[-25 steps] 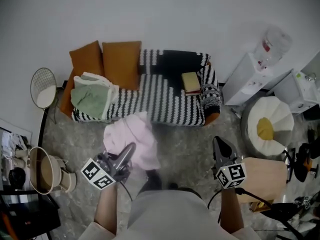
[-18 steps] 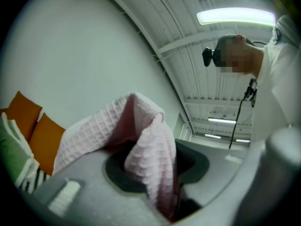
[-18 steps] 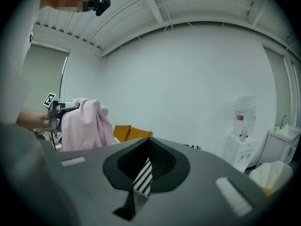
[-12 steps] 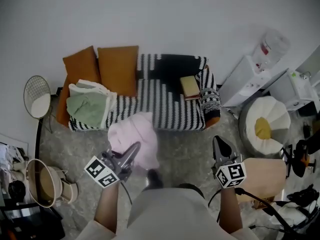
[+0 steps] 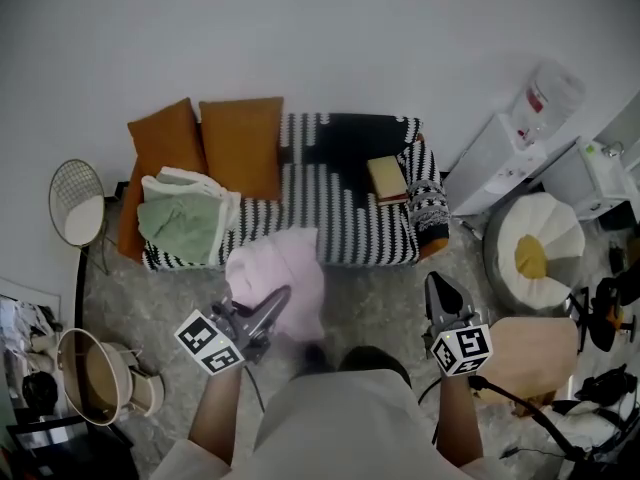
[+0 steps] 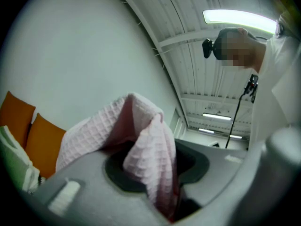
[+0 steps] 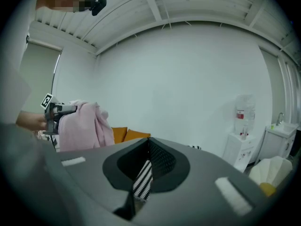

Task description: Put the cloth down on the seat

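Note:
A pink waffle cloth [image 5: 282,271] hangs bunched from my left gripper [image 5: 283,294], which is shut on it just in front of the sofa's front edge. In the left gripper view the cloth [image 6: 143,142] drapes over and between the jaws of the left gripper [image 6: 157,182]. The seat [image 5: 345,223] is a sofa under a black-and-white striped cover. My right gripper [image 5: 436,281] hovers over the floor to the right of the cloth, shut and holding nothing. From the right gripper view the cloth [image 7: 82,126] shows at the left, and the right gripper [image 7: 148,147] points towards the sofa.
Two orange cushions [image 5: 215,138] and a pile of green and white cloths [image 5: 185,213] fill the sofa's left end; a book [image 5: 387,178] lies at its right end. A water dispenser [image 5: 520,133] and white pouf [image 5: 540,248] stand to the right, a basket [image 5: 95,373] to the left.
Both grippers and the person have moved closer to the sofa. The pink cloth, still held, now overlaps the sofa's front edge in the head view.

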Motion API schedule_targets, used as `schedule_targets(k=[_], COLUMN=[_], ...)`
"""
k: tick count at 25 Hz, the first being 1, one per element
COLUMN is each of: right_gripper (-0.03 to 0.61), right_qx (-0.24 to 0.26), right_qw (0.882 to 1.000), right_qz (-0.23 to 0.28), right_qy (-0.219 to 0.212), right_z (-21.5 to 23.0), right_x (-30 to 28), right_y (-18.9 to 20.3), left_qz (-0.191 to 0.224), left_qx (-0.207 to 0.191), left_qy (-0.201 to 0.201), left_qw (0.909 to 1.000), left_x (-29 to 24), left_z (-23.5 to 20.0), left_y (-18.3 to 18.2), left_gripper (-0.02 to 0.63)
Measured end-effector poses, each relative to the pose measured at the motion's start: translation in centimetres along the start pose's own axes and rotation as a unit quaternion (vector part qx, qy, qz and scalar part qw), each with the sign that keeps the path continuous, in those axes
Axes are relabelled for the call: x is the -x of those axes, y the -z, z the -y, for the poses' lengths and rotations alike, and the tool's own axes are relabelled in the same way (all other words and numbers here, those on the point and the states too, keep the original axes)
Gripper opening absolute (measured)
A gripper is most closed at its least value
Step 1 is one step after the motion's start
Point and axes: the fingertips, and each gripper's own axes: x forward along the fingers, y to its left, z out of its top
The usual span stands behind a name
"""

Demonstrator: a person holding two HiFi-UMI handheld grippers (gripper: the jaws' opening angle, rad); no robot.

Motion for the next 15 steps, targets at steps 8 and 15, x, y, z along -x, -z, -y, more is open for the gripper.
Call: schedule_targets(k=[8, 15], right_gripper=[0.0, 0.0], right_qx=[-0.003, -0.008], right_qw=[1.0, 1.0], right_qz=[-0.014, -0.02], right_qy=[0.003, -0.004], right_z=[0.5, 2.4], right_x=[-0.9, -3.0], right_y=[0.8, 1.0], left_qz=[0.011, 0.012], left_qx=[0.011, 0.012], left_qy=[-0.007, -0.021], left_qw=[0.9999, 0.9996], left_x=[-0.6, -2.0], left_z=[-2.0, -3.7], left_y=[-0.5, -0.5], left_gripper=[0.129, 0.129])
